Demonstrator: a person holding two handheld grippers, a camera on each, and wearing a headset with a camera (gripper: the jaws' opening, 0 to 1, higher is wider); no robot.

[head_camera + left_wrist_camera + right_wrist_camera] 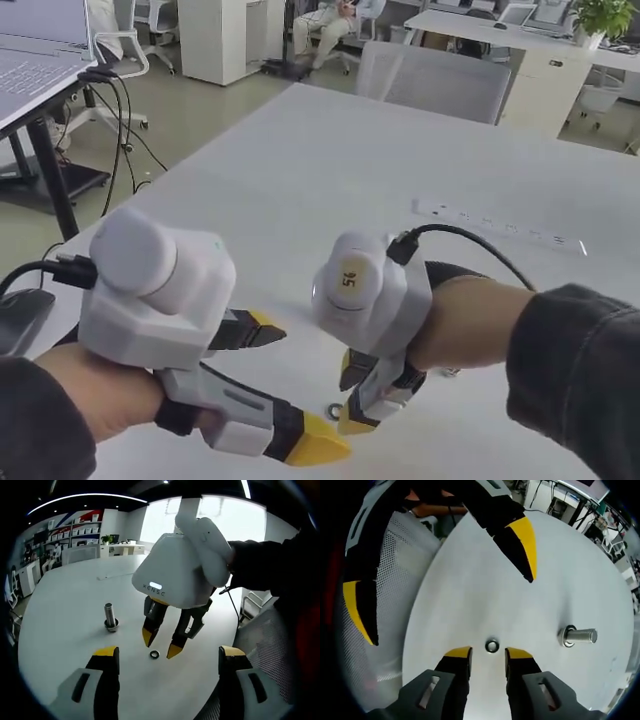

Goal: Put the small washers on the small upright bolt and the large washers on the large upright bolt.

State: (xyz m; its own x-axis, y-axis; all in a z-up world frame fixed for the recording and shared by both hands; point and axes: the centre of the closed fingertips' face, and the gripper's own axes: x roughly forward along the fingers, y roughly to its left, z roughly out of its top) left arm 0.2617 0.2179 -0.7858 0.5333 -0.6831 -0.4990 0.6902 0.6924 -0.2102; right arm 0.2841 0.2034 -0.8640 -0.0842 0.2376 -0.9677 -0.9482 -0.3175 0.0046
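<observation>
A small metal washer (492,645) lies flat on the white table (330,190). My right gripper (489,653) points down at it, jaws a little apart, open, the washer just ahead of the gap. The same washer (154,654) shows under the right gripper (161,643), and as a small ring (333,410) beside the right gripper (349,398). An upright bolt (110,614) with a washer around its foot stands farther off; the bolt (579,635) lies to the right in the right gripper view. My left gripper (169,653) is open wide and empty, aimed at the right one; the left gripper (294,385) sits low left.
A white power strip (498,228) lies across the far part of the table. A grey mesh chair (435,78) stands behind it, and a laptop (35,50) on a side stand at the left. The table's near edge (420,605) runs close to the washer.
</observation>
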